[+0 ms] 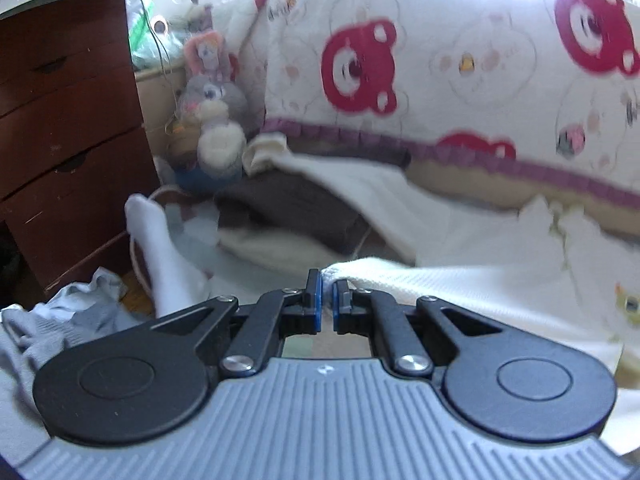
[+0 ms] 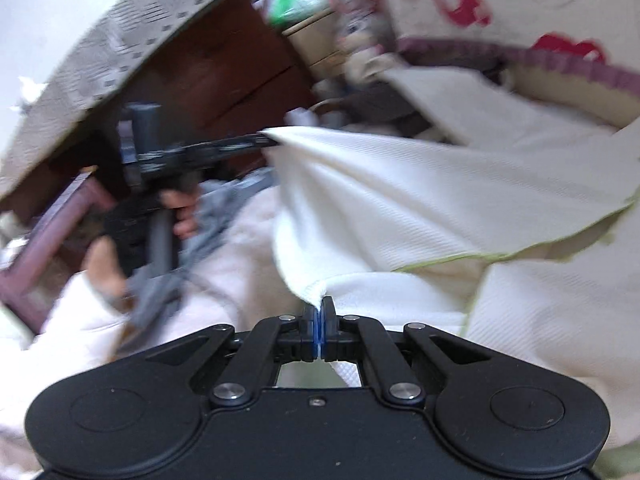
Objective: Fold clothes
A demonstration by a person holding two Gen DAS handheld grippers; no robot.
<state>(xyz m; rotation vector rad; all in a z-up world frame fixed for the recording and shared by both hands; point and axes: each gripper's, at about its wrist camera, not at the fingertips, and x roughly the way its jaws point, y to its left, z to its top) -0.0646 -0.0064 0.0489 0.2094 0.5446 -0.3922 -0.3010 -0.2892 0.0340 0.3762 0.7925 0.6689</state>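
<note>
1. A white garment (image 2: 420, 200) hangs stretched in the air between both tongs, above the bed (image 2: 560, 320).
2. The right tongs (image 2: 320, 308) clamp one corner; the left tongs (image 1: 326, 280) pinch another edge, a narrow gap showing.
3. Risk: that looser left pinch may slip, dropping the cloth onto the grey clothes (image 1: 72, 312).

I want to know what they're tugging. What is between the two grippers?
A stretch of the white garment, pulled between the left gripper and the right gripper. The right wrist view shows it.
</note>
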